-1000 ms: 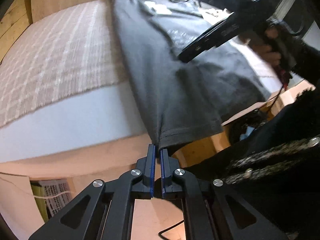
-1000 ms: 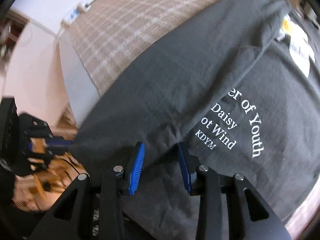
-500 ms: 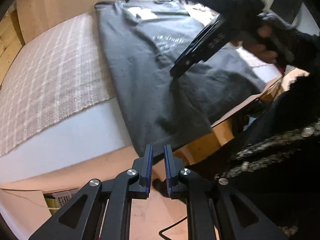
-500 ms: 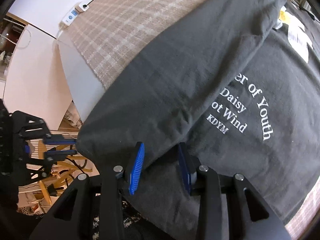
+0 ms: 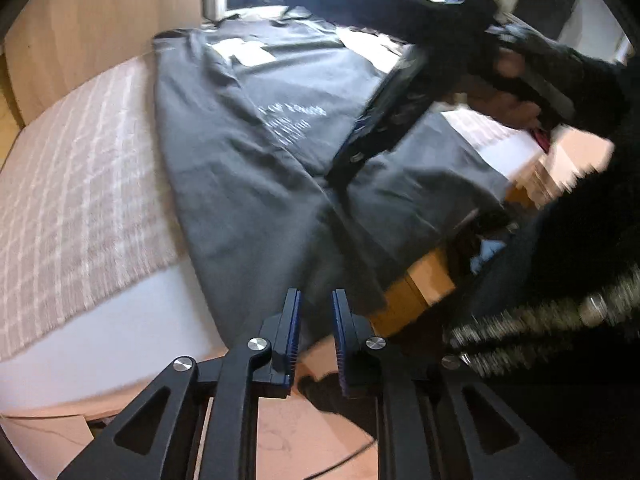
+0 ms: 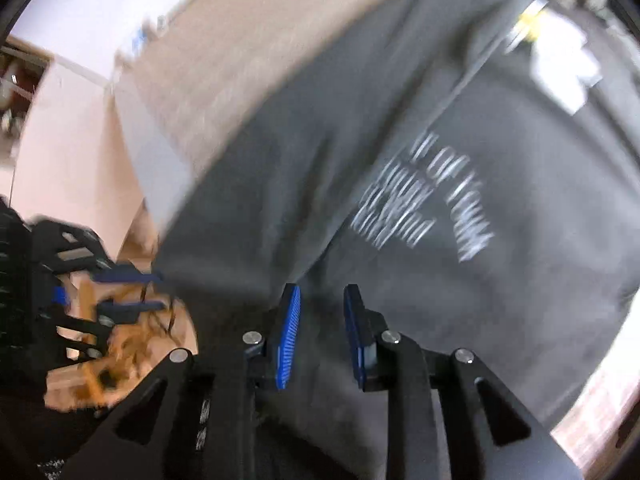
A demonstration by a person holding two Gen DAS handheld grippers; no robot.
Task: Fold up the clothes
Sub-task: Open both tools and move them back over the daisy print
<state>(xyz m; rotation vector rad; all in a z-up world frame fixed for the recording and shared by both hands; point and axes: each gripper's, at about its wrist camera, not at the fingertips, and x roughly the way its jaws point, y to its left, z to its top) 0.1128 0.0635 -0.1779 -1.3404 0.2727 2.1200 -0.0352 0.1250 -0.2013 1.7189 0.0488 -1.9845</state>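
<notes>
A dark grey T-shirt with white print lies on the bed, one side folded inward, its hem hanging over the near edge. My left gripper hovers at that hanging hem corner. Its jaws are opening and the pads stand apart without pressing the cloth. My right gripper hangs just above the shirt, near the fold's lower end. Its jaws are opening too, and nothing is pinched between them. The right wrist view is blurred by motion. Each gripper shows in the other's view: the right gripper over the shirt's middle, the left gripper at the bed's edge.
A beige checked cover spreads left of the shirt over a white mattress side. A wooden bed frame sits below the hem. A person's dark sleeve and trimmed jacket fill the right. A white label lies near the collar.
My left gripper has let go of the hem corner, parted its jaws and drawn back a little. The right gripper's jaws are narrower than a second ago, and it has lifted off the fold.
</notes>
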